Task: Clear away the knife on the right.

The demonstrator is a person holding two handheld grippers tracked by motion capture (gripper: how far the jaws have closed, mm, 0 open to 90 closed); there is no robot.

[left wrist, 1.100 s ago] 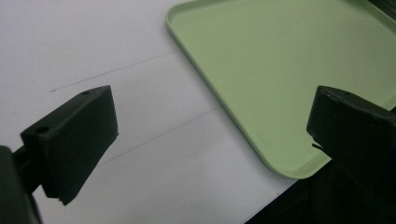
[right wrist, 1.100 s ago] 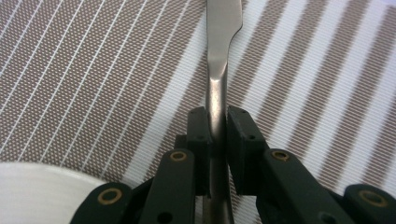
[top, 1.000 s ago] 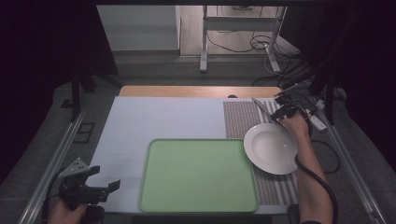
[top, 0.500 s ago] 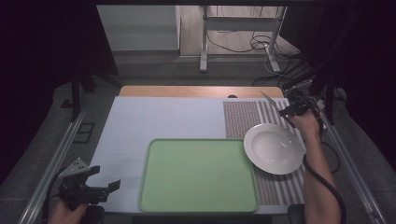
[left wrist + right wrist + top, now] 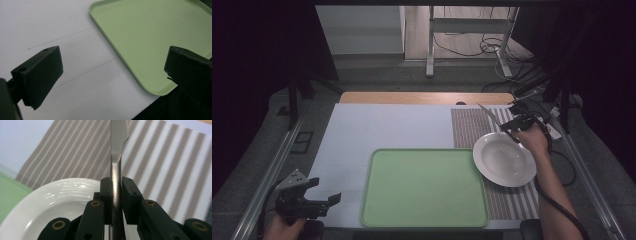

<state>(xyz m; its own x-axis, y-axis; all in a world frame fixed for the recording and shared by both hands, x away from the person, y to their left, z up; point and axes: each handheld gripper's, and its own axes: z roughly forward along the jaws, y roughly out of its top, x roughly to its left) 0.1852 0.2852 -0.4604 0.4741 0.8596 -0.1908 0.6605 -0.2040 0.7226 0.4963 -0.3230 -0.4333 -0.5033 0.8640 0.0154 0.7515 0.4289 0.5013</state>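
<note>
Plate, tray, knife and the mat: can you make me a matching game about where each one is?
Things:
1. plate
2. tray
3. knife
4. placemat

Places:
A. clamped between the jaws of the right gripper
B. flat on the table, with stripes, under the plate
C. green, in the middle at the near edge of the table
D. white, resting on the striped mat beside the tray

Pairs: 1-D, 2-C, 3-A, 4-B

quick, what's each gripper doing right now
left gripper: open, holding nothing, beside the green tray
right gripper: closed on the metal knife, above the white plate
</note>
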